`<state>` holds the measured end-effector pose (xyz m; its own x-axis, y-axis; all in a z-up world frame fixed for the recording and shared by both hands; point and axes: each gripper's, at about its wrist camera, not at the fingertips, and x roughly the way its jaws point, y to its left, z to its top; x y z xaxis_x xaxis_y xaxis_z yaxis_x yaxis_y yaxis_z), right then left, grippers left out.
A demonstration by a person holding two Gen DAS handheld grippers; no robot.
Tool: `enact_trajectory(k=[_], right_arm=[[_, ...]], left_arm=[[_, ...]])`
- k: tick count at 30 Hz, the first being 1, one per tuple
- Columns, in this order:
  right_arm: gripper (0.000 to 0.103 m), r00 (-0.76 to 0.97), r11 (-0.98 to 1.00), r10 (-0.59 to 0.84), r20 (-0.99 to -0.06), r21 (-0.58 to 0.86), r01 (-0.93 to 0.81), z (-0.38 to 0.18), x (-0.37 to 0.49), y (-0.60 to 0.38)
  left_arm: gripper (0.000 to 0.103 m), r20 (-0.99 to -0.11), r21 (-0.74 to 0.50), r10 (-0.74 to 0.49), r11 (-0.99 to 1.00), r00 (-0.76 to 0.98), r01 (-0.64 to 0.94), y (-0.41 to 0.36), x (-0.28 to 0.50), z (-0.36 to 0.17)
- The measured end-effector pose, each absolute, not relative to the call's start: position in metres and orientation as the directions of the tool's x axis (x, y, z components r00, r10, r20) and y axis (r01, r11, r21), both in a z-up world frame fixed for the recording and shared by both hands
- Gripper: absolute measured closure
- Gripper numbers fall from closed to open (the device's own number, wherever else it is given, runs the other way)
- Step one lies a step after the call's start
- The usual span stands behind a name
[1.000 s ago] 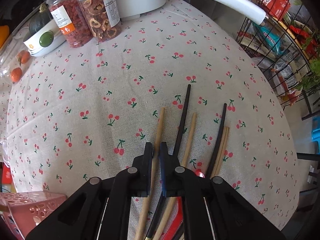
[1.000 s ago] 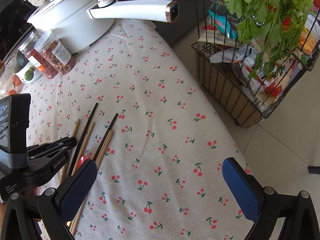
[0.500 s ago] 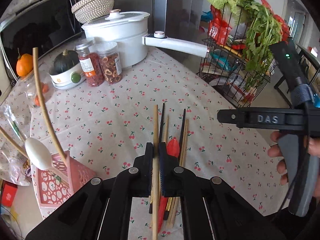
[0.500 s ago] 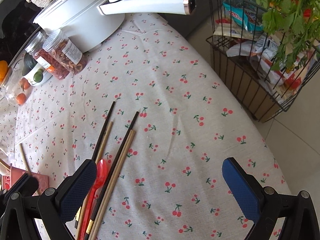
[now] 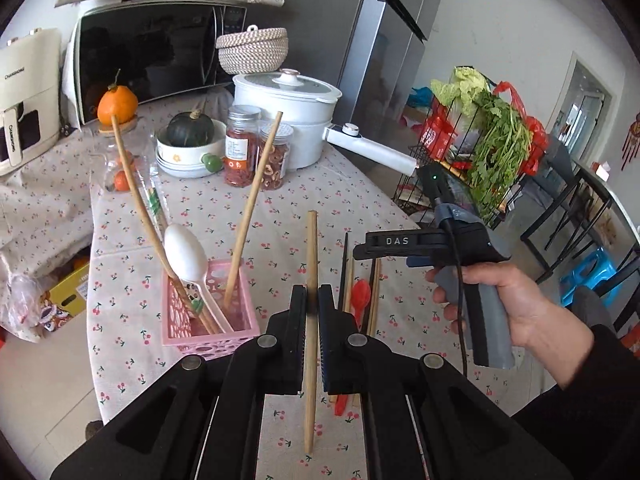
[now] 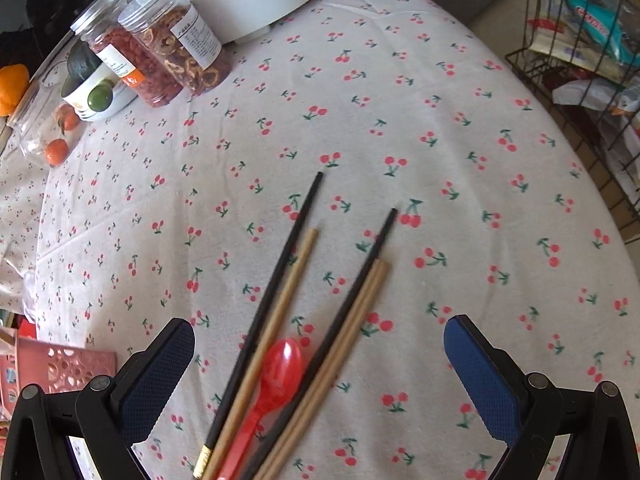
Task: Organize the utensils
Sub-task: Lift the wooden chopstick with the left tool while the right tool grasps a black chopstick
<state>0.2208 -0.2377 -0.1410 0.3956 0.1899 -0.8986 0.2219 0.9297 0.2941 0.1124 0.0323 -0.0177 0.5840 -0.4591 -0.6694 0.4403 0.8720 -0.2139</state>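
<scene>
Wooden chopstick point(image 5: 310, 312): you are clamping it upright between the closed jaws of your left gripper point(image 5: 313, 312), above the cherry-print tablecloth point(image 5: 280, 216). Beside it, to the left, the pink basket point(image 5: 208, 336) is holding a white spoon point(image 5: 186, 254) and leaning wooden chopsticks point(image 5: 252, 208). Your right gripper point(image 6: 318, 364) is hovering with jaws spread wide and empty over the remaining utensils lying on the cloth: two black chopsticks point(image 6: 288, 248), three wooden ones point(image 6: 352, 320) and a red spoon point(image 6: 276, 376) among them. Farther off, two jars point(image 6: 160, 52) are standing before a white pot point(image 5: 286, 116).
</scene>
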Motion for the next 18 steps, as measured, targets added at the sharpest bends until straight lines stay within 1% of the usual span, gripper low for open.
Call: enact_trajectory(k=[1,3,4,6,7,9,10,12,16,18], right_arm=[[0.003,0.4,0.931,0.185,-0.898,0.29,0.22,-0.142,0.226,-0.234],[0.01,0.415,0.947,0.169,-0.894,0.264,0.184,-0.143,0.238,-0.222],[0.012,0.426,0.955,0.16,-0.89,0.249,0.16,-0.142,0.243,-0.216],[0.022,0.432,0.966,0.146,-0.89,0.222,0.13,-0.145,0.252,-0.208],[0.025,0.426,0.968,0.144,-0.893,0.217,0.127,-0.148,0.257,-0.205],[0.036,0.405,0.972,0.12,-0.907,0.191,0.14,-0.157,0.267,-0.203],[0.038,0.399,0.974,0.101,-0.911,0.172,0.147,-0.161,0.27,-0.203],[0.046,0.392,0.978,0.073,-0.917,0.143,0.154,-0.167,0.277,-0.204],[0.052,0.407,0.982,0.024,-0.913,0.097,0.159,-0.171,0.287,-0.205],[0.062,0.414,0.985,-0.014,-0.91,0.058,0.161,-0.171,0.288,-0.2]], left_arm=[[0.098,-0.665,-0.217,-0.462,0.871,0.586,0.441,0.037,0.112,-0.015],[0.098,-0.663,-0.222,-0.466,0.87,0.586,0.441,0.046,0.11,-0.012],[0.098,-0.663,-0.219,-0.462,0.872,0.589,0.438,0.049,0.109,-0.012],[0.098,-0.663,-0.221,-0.46,0.874,0.59,0.433,0.058,0.107,-0.012],[0.098,-0.663,-0.229,-0.464,0.873,0.587,0.431,0.062,0.107,-0.012],[0.098,-0.66,-0.241,-0.47,0.872,0.586,0.427,0.07,0.106,-0.011],[0.098,-0.659,-0.241,-0.471,0.871,0.586,0.428,0.072,0.106,-0.01],[0.098,-0.657,-0.246,-0.472,0.871,0.588,0.424,0.077,0.106,-0.009],[0.098,-0.659,-0.257,-0.471,0.874,0.586,0.413,0.085,0.108,-0.01],[0.098,-0.66,-0.259,-0.468,0.876,0.588,0.406,0.087,0.109,-0.011]])
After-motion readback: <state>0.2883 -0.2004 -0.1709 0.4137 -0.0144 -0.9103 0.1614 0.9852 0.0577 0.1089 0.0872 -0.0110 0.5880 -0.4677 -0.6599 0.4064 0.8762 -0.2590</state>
